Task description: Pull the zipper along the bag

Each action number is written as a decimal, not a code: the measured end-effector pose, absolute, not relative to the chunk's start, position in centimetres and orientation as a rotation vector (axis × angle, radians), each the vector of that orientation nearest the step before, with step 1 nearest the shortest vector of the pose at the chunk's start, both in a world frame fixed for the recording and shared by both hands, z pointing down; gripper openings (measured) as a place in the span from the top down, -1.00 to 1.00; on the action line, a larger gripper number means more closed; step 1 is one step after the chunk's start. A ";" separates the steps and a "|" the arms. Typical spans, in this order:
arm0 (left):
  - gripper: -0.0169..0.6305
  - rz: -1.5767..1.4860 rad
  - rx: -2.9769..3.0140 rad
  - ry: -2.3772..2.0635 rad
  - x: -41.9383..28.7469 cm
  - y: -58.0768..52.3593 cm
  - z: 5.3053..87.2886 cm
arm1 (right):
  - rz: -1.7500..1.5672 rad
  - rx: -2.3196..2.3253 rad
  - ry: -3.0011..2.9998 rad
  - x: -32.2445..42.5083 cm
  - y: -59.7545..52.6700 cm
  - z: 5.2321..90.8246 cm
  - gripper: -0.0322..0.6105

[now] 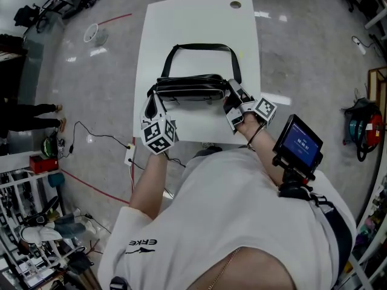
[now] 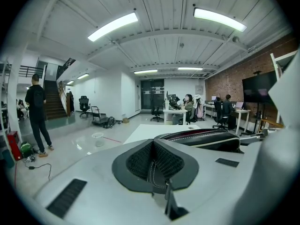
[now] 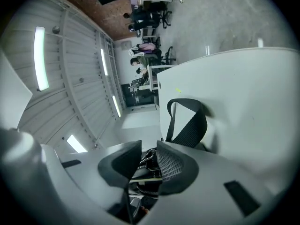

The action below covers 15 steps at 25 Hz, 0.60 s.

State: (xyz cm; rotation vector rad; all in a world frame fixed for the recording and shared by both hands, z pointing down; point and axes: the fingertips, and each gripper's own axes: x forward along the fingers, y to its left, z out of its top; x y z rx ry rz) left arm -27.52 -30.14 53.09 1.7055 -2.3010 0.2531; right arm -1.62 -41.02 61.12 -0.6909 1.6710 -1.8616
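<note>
**A:** Why is the left tool (image 1: 154,96) parked at that end of the bag (image 1: 190,88)?

**B:** I'd say it's an anchor. In the left gripper view the left tool (image 2: 152,159) has its jaws pressed together on a thin stitched edge. I take that for the bag's end seam. The rest of the bag (image 2: 201,139) stretches away ahead of the tool and to its right. Pinned there, the bag shouldn't slide on the counter (image 1: 199,17) when the zipper is dragged.

**A:** And the right tool (image 1: 233,89)?

**B:** It's at the opposite end. In the right gripper view the right tool (image 3: 147,161) has its jaws drawn in narrowly around a small beaded piece, probably the zipper pull (image 3: 146,157). It looks gripped, though the contact is hard to make out.

**A:** So the pull would travel toward the left tool?

**B:** Likely, since the zipper line runs between the two tools.

**A:** Does the strap (image 1: 202,46) get in the way?

**B:** No. It loops flat on the counter beyond the right tool, clear of the zipper line.
</note>
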 end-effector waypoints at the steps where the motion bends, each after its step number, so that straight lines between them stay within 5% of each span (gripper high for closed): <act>1: 0.93 0.256 1.707 -2.300 -27.5 -30.2 53.1 | -1.849 -0.679 1.681 -1.7 -41.1 60.6 0.58; 15: 0.93 0.277 1.754 -2.263 -28.3 -31.8 53.9 | -1.748 -0.715 1.786 -1.3 -41.0 58.3 0.73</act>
